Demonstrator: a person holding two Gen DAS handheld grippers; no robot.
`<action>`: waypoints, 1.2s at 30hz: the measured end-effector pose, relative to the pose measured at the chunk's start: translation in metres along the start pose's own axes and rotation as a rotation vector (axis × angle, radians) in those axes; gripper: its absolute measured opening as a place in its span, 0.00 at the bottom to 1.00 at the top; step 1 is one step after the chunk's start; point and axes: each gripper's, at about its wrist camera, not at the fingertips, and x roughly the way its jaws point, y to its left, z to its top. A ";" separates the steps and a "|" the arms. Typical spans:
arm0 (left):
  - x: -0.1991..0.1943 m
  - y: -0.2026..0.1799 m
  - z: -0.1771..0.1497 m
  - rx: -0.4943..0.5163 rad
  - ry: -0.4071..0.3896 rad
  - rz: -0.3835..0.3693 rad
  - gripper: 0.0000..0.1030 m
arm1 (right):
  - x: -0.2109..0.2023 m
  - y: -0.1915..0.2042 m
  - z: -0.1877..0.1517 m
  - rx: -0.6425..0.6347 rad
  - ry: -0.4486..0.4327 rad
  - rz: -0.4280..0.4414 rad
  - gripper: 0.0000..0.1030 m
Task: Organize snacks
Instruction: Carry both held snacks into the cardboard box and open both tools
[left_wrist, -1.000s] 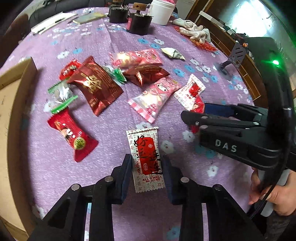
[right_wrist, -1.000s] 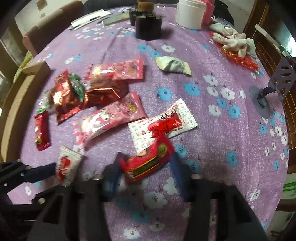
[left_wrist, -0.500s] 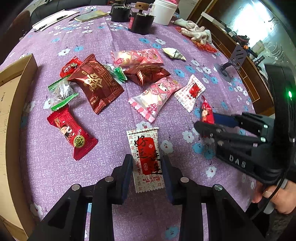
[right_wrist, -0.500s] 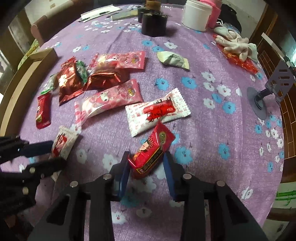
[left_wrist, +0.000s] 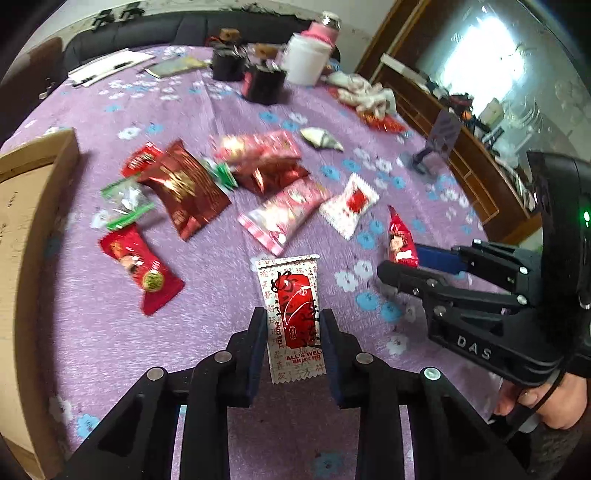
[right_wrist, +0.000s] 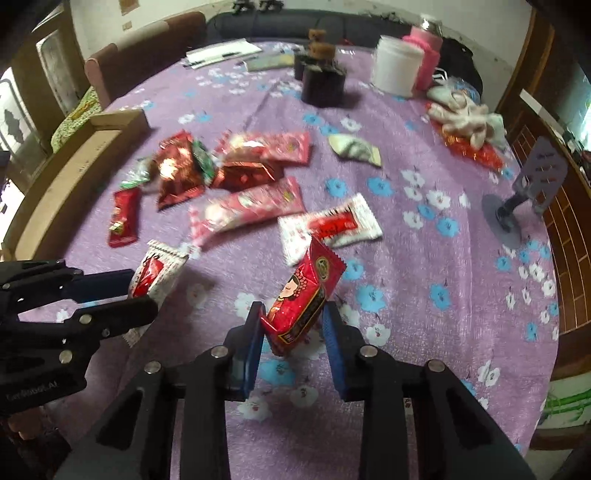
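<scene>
Sitting between the left gripper's (left_wrist: 294, 332) fingers: a flat snack packet (left_wrist: 291, 314). Lying ahead of those fingers on the tablecloth (left_wrist: 221, 266): a scatter of snack packets (left_wrist: 273, 192). Standing far left of them: a cardboard box (left_wrist: 22, 229). Resting between the right gripper's (right_wrist: 293, 326) fingers: a tilted candy packet (right_wrist: 303, 299).

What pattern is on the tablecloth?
Purple tablecloth with blue and white flowers, clearest in the right wrist view.

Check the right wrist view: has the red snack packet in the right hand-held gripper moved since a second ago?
Yes. The red snack packet has come up off the purple tablecloth, pinched in the right hand-held gripper; it overlaps the white-and-red packet that lay beyond it.
</scene>
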 end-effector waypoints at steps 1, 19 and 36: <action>-0.003 0.001 0.001 -0.001 -0.005 0.004 0.28 | -0.003 0.004 0.003 -0.008 -0.010 -0.001 0.29; -0.124 0.169 0.023 -0.244 -0.183 0.256 0.29 | -0.001 0.195 0.135 -0.312 -0.140 0.204 0.30; -0.082 0.276 0.061 -0.327 -0.103 0.398 0.32 | 0.096 0.268 0.198 -0.360 -0.040 0.210 0.30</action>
